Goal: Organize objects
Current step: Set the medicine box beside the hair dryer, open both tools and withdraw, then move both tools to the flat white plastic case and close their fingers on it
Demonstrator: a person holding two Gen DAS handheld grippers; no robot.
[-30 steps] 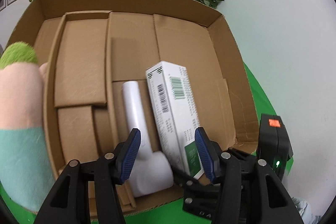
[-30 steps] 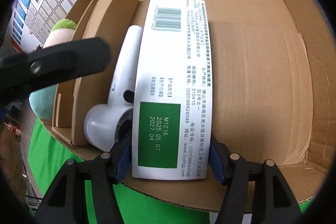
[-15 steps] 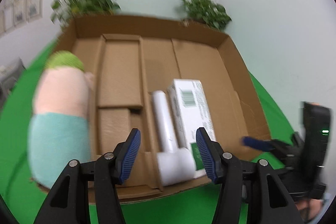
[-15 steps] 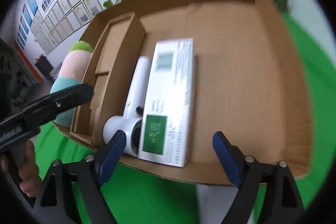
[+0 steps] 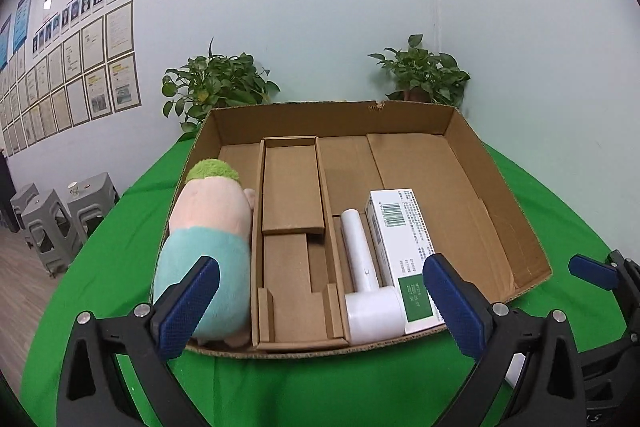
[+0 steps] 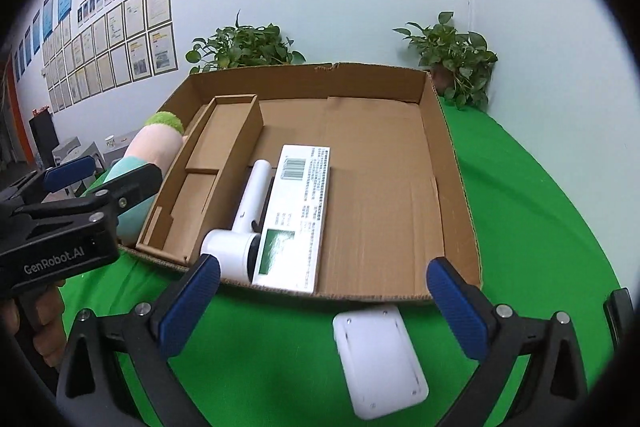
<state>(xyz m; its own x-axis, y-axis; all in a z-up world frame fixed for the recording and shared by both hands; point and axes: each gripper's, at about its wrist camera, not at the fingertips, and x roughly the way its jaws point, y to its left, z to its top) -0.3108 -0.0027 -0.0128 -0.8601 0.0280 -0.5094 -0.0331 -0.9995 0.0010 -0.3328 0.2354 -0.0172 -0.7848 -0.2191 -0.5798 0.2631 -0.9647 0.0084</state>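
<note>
A shallow cardboard box sits on the green table. Inside lie a white handheld device and, touching its right side, a long white carton with a green label. A plush toy lies in the box's left compartment. My left gripper is open and empty, held back in front of the box's near edge. My right gripper is open and empty, above a flat white object on the cloth in front of the box.
A cardboard divider insert stands between the plush toy and the device. Two potted plants stand behind the box against the wall. Grey stools stand left of the table. The left gripper's body shows in the right wrist view.
My right gripper let go of the white carton and opened. Both grippers drew back from the box and opened wide. The carton and device stay in the box.
</note>
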